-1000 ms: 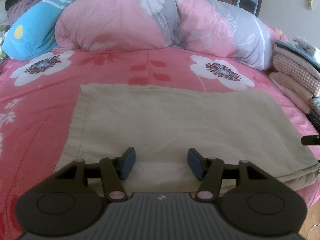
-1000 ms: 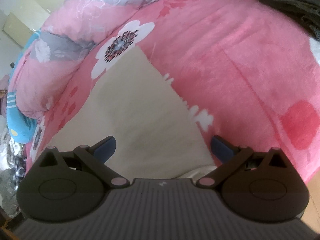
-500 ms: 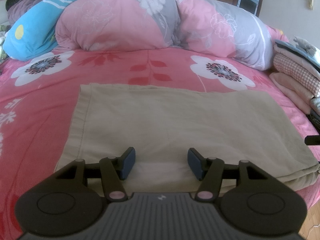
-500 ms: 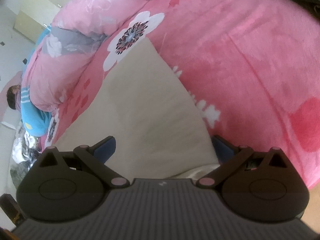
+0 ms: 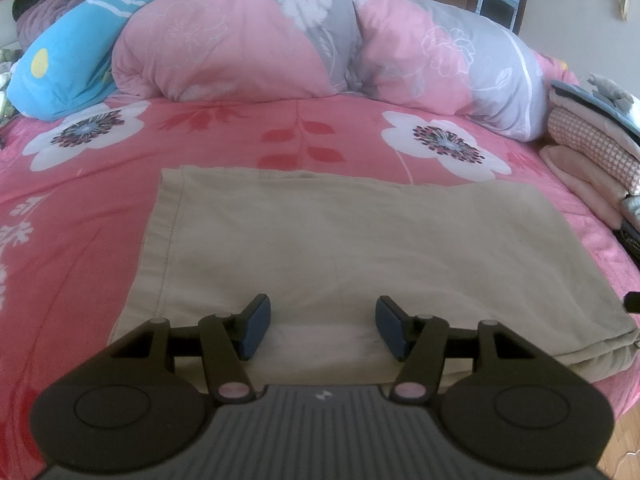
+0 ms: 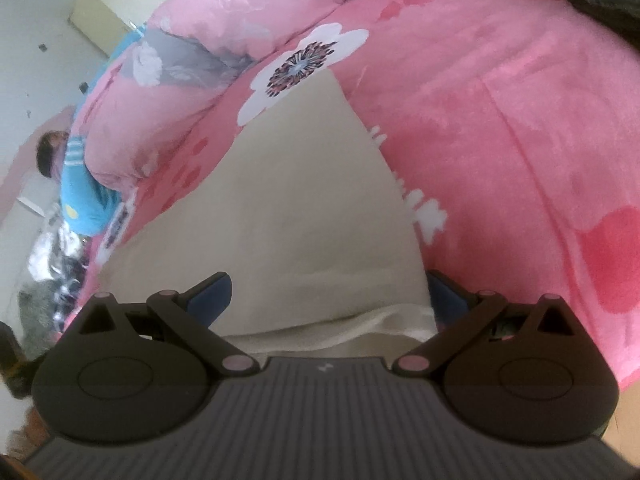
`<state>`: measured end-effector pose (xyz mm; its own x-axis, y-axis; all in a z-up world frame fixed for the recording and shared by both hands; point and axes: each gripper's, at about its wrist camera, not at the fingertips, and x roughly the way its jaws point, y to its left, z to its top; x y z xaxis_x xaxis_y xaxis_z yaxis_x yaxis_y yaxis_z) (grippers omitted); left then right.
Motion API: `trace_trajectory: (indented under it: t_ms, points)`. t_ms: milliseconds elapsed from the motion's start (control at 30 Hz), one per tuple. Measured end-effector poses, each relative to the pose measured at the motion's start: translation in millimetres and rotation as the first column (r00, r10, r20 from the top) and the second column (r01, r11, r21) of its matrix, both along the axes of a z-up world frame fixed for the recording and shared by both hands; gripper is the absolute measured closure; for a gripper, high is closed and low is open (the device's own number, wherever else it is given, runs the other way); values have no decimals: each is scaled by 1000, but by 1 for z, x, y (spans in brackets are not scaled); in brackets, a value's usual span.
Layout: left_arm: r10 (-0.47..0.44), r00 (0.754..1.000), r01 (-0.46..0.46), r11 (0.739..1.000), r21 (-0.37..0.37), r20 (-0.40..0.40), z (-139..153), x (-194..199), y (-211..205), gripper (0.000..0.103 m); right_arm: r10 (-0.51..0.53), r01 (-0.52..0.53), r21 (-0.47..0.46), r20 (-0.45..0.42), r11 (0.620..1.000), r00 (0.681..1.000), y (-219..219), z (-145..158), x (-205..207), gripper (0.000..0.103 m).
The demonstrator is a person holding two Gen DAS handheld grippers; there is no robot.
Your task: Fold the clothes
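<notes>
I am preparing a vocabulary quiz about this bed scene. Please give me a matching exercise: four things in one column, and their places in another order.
Things:
1. beige folded cloth
2. pink and grey floral quilt
3. blue pillow with a yellow dot
4. stack of folded pink clothes

Places:
A. far left
B. right edge
C. flat, nearest the gripper
D. bunched along the back

Pairs: 1-C, 2-D, 3-A, 4-B

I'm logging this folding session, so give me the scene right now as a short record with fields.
surface: bed with pink flowered sheet
garment: beige folded cloth, lying flat on the sheet
left tongs: open, over the cloth's near edge, gripping nothing
right tongs: open wide, at the cloth's near right corner
behind: rolled pink and grey quilt
right side: stack of folded clothes
</notes>
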<state>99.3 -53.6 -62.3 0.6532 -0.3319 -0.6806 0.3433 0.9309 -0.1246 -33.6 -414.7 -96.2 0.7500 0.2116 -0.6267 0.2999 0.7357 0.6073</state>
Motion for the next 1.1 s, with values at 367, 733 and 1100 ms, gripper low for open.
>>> trace_trajectory:
  t_ms: [367,733,1100]
  points:
    - [-3,1000,3,1000,2,2,0,0,1,42,-226,125,500,147,857,963,-8,-44,-55,1]
    - [-7,1000,7,1000,-5,2,-2,1,3,41,-286,161,537,156,828,945,-9,-36,-37,8]
    - [-22,1000,22,1000,-19,12,-3,-1,4,40,-315,225,490,109,842,943,-11,-50,-28,64]
